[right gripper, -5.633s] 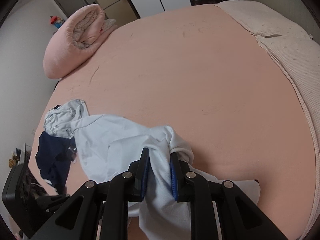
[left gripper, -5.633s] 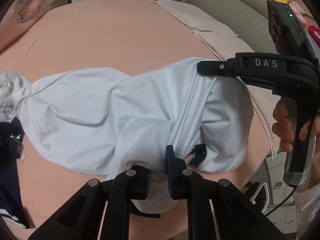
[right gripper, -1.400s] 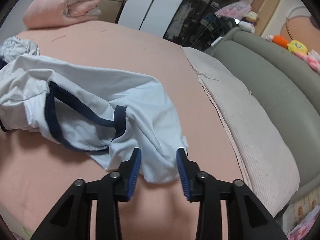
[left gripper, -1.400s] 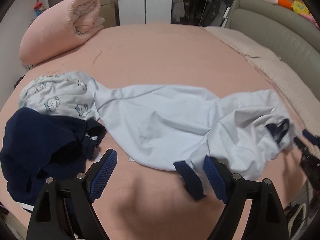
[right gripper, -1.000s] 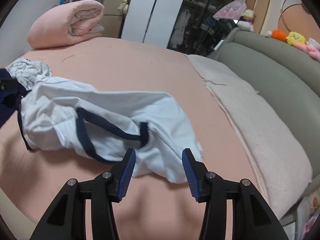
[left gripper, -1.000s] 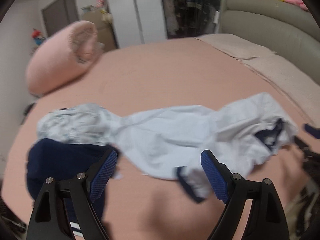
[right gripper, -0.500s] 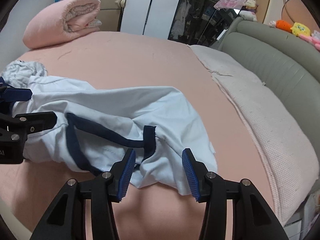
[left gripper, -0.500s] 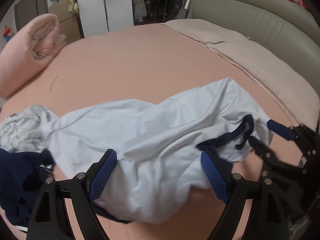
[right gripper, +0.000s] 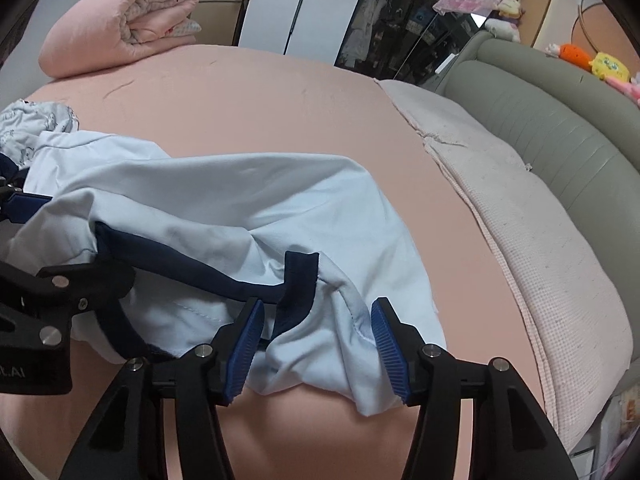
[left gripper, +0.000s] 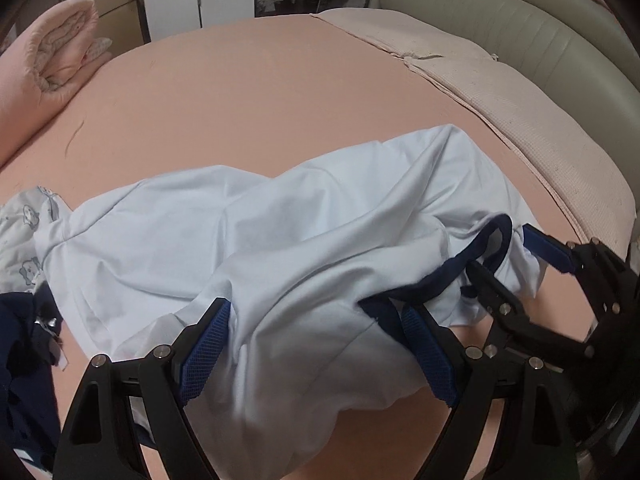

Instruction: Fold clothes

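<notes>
A pale blue shirt [left gripper: 280, 240] with navy trim [right gripper: 296, 280] lies crumpled across the pink bed [left gripper: 248, 88]. My left gripper [left gripper: 316, 340] hangs low over its near edge, jaws wide open, with a hump of cloth between the fingers and neither pad pressing. My right gripper [right gripper: 316, 344] straddles the shirt's navy-edged end [right gripper: 340, 320]; its jaws are opening and the cloth lies loose between the pads. The left wrist view shows the right gripper [left gripper: 508, 260] at the shirt's right end. In the right wrist view the left gripper [right gripper: 60, 240] is at the far left.
A rolled pink quilt [right gripper: 120, 16] sits at the bed's far left corner. A printed pale garment [left gripper: 24, 216] and a navy garment [left gripper: 24, 360] lie left of the shirt. A beige blanket [right gripper: 520, 220] and a grey-green padded headboard [right gripper: 560, 120] run along the right.
Both grippers, earlier shut on the shirt, now stand open. The left gripper has swung right and down over the shirt. The right gripper dropped closer and its jaws spread wider.
</notes>
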Available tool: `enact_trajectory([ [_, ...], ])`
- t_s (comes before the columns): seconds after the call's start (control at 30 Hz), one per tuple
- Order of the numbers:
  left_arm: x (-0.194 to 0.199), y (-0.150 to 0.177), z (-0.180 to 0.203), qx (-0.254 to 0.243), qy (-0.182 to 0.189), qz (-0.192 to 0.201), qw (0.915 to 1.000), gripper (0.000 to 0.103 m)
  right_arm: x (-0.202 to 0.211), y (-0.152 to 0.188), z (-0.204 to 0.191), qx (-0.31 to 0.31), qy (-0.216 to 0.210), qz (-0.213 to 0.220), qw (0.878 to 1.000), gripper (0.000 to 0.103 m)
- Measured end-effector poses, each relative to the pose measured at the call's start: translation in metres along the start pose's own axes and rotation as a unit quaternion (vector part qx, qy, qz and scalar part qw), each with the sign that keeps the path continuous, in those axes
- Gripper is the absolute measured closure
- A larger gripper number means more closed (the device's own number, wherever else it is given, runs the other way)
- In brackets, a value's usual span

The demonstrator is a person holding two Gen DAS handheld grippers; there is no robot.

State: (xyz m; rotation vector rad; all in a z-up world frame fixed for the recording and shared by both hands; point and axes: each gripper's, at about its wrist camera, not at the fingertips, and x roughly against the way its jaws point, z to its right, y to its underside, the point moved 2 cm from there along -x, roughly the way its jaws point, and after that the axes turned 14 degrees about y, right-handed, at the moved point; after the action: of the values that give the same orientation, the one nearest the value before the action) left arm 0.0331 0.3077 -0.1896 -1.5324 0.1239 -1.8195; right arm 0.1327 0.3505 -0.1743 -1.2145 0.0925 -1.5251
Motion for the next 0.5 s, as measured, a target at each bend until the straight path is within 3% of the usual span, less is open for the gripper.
enact_trajectory([
  [0.2, -0.014, -0.006, 0.002, -0.006, -0.038, 0.013, 0.9992, 0.017, -0.002, 0.001, 0.006, -0.013, 0.046, 0.007, 0.999, 0.048],
  [0.33, -0.012, -0.004, -0.003, -0.001, -0.067, 0.030, 0.9973, 0.016, -0.006, 0.002, 0.020, -0.029, 0.113, 0.006, 0.993, 0.048],
  [0.5, 0.008, 0.006, -0.026, 0.018, -0.118, 0.053, 0.9915, 0.016, -0.013, 0.003, 0.038, -0.054, 0.130, -0.008, 0.990, 0.044],
])
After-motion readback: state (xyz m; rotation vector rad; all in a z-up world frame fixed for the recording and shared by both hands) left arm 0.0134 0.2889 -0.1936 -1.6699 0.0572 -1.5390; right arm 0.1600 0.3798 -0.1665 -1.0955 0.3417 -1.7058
